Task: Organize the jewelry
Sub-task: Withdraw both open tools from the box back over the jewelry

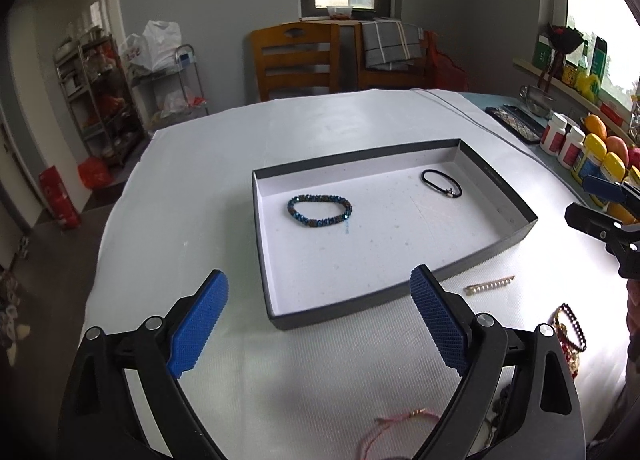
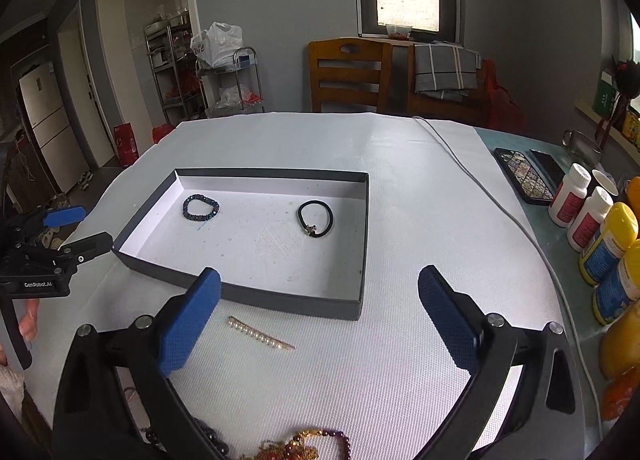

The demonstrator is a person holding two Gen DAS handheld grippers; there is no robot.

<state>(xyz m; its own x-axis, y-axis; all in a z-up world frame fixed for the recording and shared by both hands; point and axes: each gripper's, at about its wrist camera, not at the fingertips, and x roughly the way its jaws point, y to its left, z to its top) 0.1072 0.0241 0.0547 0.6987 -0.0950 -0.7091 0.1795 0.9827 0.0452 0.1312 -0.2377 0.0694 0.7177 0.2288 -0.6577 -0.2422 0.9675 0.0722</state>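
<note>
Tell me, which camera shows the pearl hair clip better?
The right wrist view: the pearl hair clip lies whole and close on the white cloth, just before the box. The left wrist view shows it smaller, off to the right.

Right gripper was seen with jaws spread wide, nothing between the pads. Below the gap lay a pearl hair clip, just outside the shallow box. Inside were noted a blue beaded bracelet and a black hair tie, well apart. Left gripper was seen at the left edge, also spread.
</note>
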